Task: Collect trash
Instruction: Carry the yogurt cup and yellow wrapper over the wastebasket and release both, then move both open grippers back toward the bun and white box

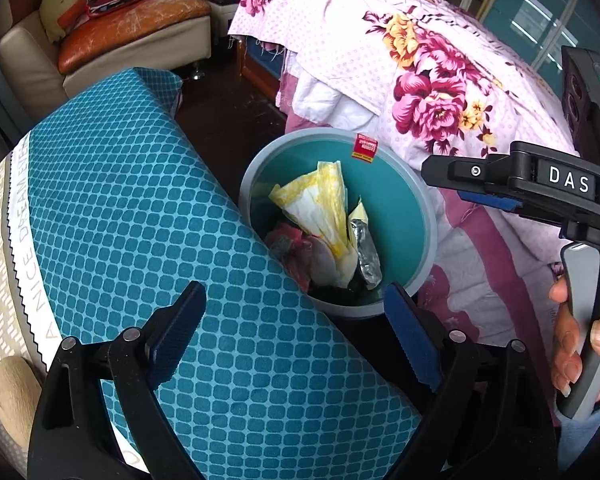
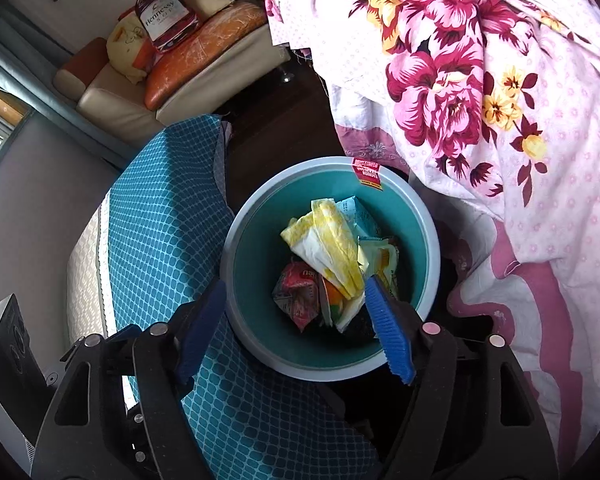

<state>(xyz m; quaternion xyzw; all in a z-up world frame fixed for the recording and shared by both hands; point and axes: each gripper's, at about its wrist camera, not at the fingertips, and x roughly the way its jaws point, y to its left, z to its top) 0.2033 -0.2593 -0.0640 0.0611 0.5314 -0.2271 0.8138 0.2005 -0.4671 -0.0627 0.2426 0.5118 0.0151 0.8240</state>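
A teal bin with a grey rim (image 1: 320,133) (image 2: 320,374) stands on the dark floor between a cushion and a bed. Inside lie a yellow-and-white wrapper (image 1: 320,200) (image 2: 324,240), a silver foil packet (image 1: 364,248) and a red wrapper (image 2: 300,292). My left gripper (image 1: 294,296) is open with nothing between its blue pads, hanging over the cushion's edge and the bin's near rim. My right gripper (image 2: 295,282) is open above the bin's mouth, nothing held between its pads. It also shows from the side in the left wrist view (image 1: 444,184).
A blue grid-patterned cushion (image 1: 160,200) (image 2: 168,220) presses against the bin's left side. A floral quilt (image 1: 420,60) (image 2: 480,80) hangs off the bed on the right. A sofa (image 1: 100,40) with bags stands at the back. A hand (image 1: 572,352) grips the right gripper's handle.
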